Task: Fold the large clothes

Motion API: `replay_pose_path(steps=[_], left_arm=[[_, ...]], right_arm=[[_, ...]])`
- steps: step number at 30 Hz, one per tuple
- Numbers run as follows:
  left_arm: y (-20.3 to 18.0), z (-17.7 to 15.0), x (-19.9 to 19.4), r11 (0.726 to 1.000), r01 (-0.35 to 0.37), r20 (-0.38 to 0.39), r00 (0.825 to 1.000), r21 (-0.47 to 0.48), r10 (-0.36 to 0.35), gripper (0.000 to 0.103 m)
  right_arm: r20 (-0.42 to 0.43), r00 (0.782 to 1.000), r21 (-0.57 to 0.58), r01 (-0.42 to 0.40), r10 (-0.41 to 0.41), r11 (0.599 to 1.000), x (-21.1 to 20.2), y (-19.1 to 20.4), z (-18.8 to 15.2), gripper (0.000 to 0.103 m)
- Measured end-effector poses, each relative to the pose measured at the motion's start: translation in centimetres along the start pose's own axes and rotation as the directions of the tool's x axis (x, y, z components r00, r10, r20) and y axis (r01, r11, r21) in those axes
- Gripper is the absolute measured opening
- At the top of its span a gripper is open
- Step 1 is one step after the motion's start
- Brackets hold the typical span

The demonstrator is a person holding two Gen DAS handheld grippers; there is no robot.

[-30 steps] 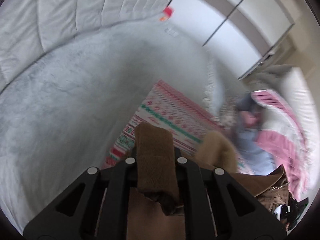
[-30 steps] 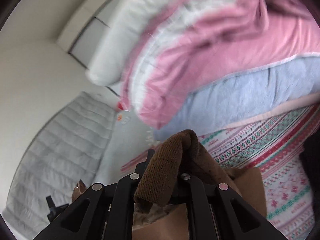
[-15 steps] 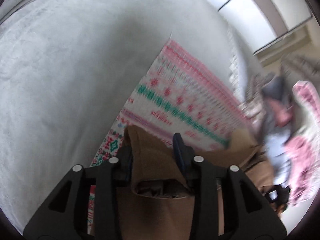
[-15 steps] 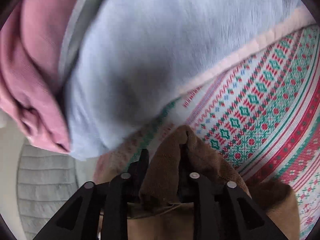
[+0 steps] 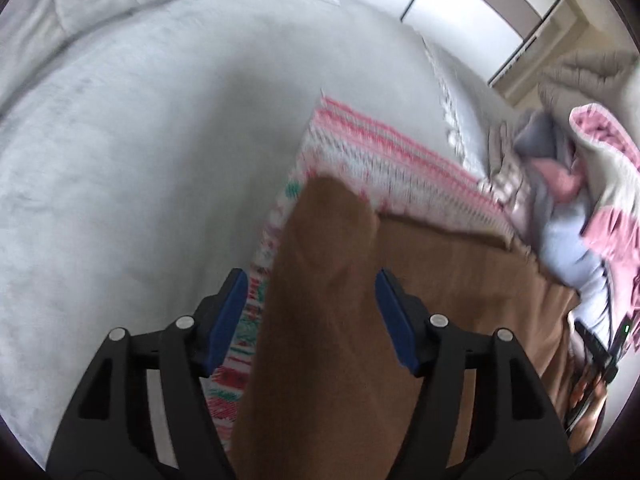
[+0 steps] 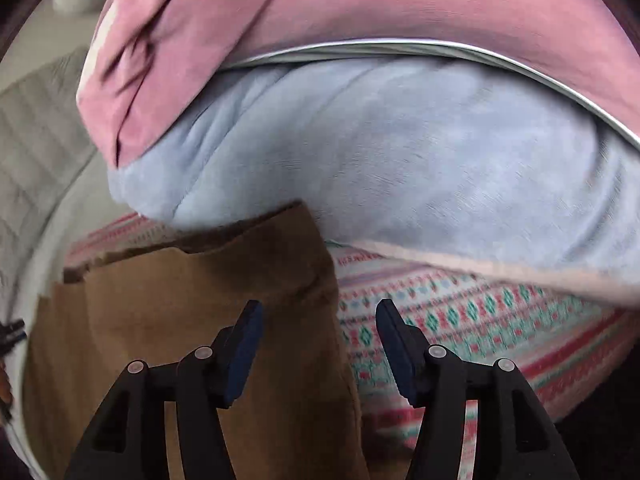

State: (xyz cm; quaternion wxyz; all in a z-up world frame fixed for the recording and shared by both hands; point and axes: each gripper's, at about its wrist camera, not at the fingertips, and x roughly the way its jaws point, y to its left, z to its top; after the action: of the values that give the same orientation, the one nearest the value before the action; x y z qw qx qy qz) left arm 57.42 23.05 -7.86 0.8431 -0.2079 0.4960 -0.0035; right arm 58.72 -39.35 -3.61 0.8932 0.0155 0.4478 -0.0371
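Both lowered since the earlier frame, left gripper (image 5: 308, 316) and right gripper (image 6: 318, 344) are opening, releasing the brown garment (image 5: 400, 300) onto the patterned blanket (image 6: 480, 320); one fold is being laid, with further folds probably remaining.

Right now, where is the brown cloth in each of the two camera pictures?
Left wrist view: the brown cloth fills the lower middle and runs up between the opening jaws of the left gripper, whose pads stand clear of it.
Right wrist view: it fills the lower left, with its right edge in the gap of the right gripper, which is also opening.
Shared landmark: the patterned pink and green blanket beneath it.
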Motion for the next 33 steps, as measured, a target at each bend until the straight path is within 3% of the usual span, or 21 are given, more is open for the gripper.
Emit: replay_pose_path(steps=[3,4,5,7,8,10,12,14,17,19,23,24,27,29,31,33], left_arm=[[-0.5,-0.5,2.7,1.0,-0.017,-0.034,0.999,0.0,0.017,0.067],[-0.7,-0.8,3.4,0.999,-0.033,-0.039,0.999,0.011,0.034,0.054],[-1.0,-1.0,3.9,0.998,-0.048,-0.045,0.998,0.028,0.049,0.023],[-2.3,-1.4,3.8,0.992,-0.091,-0.008,0.996,0.086,0.092,0.011],[-2.8,-1.6,3.1,0.987,-0.109,0.034,0.994,0.114,0.106,0.01],[-3.5,-1.4,1.2,0.985,-0.114,0.12,0.988,0.13,0.099,0.009],[-3.5,-0.7,-0.5,0.991,-0.085,0.185,0.981,0.105,0.065,0.009],[-3.8,-0.3,-1.5,0.994,-0.052,0.223,0.975,0.1,0.028,0.009],[-5.3,-0.5,-1.3,0.988,-0.102,0.261,0.963,0.114,0.069,0.009],[-5.3,-0.9,0.4,0.978,-0.184,0.244,0.957,0.098,0.156,0.009],[-3.9,-1.7,5.0,0.971,-0.231,0.162,0.962,0.067,0.218,0.012],[-3.9,-1.9,4.9,0.971,-0.229,0.181,0.96,0.072,0.213,0.012],[-4.1,-1.5,5.0,0.968,-0.233,0.175,0.961,0.09,0.215,0.019],[-3.7,-1.4,4.3,0.976,-0.199,0.139,0.972,0.083,0.187,0.028],[-2.4,-1.9,2.0,0.99,-0.137,0.121,0.984,0.022,0.133,0.039],[-1.3,-2.9,-1.6,0.993,-0.116,0.151,0.981,-0.033,0.12,0.047]], right_arm=[[-0.008,1.0,-0.068,0.004,-0.005,0.998,2.8,1.3,1.1,0.059],[-0.019,1.0,-0.064,-0.019,0.017,0.998,3.9,1.4,1.3,0.059],[-0.038,0.998,-0.056,-0.053,0.051,0.997,4.8,1.5,1.2,0.047],[-0.091,0.991,-0.086,-0.101,0.093,0.991,6.4,2.4,0.3,0.011],[-0.073,0.995,-0.129,-0.079,0.07,0.988,6.3,3.0,-0.5,0.01],[-0.005,0.999,-0.149,-0.044,0.044,0.988,4.9,3.2,-1.3,0.009],[0.094,0.996,-0.058,0.006,-0.001,0.998,2.1,1.4,-1.5,0.009],[0.146,0.989,0.003,-0.005,0.005,1.0,0.0,0.1,-1.6,0.009],[0.186,0.982,0.024,0.027,-0.031,0.999,-1.7,0.0,-1.3,0.009],[0.16,0.983,0.003,0.087,-0.087,0.996,-0.2,1.0,-1.0,0.009],[0.023,0.986,-0.037,0.167,-0.166,0.985,7.5,2.6,-1.8,0.01],[0.009,0.977,-0.076,0.212,-0.212,0.974,9.1,3.4,-2.4,0.011],[0.071,0.942,-0.155,0.337,-0.329,0.929,9.3,5.6,-2.7,0.015],[0.038,0.949,-0.158,0.316,-0.314,0.935,8.7,5.3,-2.8,0.023],[-0.016,0.968,-0.108,0.246,-0.249,0.963,6.4,4.4,-3.5,0.023],[-0.012,0.988,-0.037,0.152,-0.153,0.988,2.6,3.2,-4.2,0.027]])
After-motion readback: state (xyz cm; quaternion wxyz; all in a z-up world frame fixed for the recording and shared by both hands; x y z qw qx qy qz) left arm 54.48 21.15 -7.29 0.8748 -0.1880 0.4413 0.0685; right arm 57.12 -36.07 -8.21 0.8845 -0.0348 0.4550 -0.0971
